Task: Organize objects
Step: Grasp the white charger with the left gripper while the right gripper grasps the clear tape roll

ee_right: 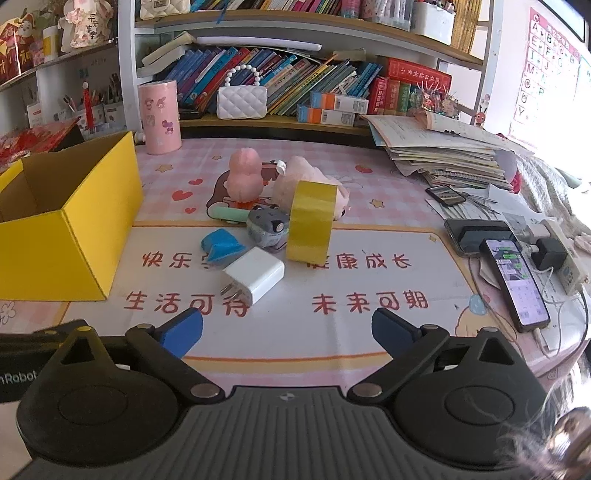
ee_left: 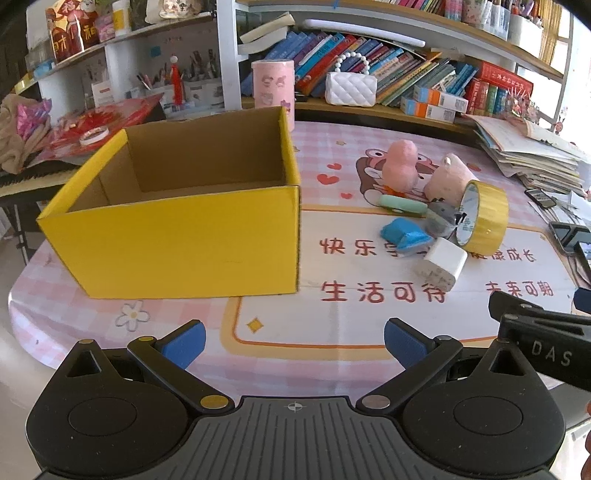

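Bright daylight, both views. Light enters from right: window area (ee_right: 546,122) blown out white, far-right edge of left wrist view also washed out. Soft shadows only; yellow box (ee_left: 177,240) interior dimmer. Mild sheen on tablecloth (ee_right: 332,332). Strong fisheye bending: shelves (ee_right: 295,26) curve, corners vignetted black. Focus sharp centrally, softer near rims.

A long wooden bookshelf (ee_right: 295,66) runs along the back of the room, packed with leaning, colourful books. Just in front of it stands the tabletop (ee_right: 369,332), covered by a pink checked cloth with cartoon prints and red characters. To the right of the bookshelf hangs an alphabet poster (ee_right: 546,62), and bright daylight floods in beside it.
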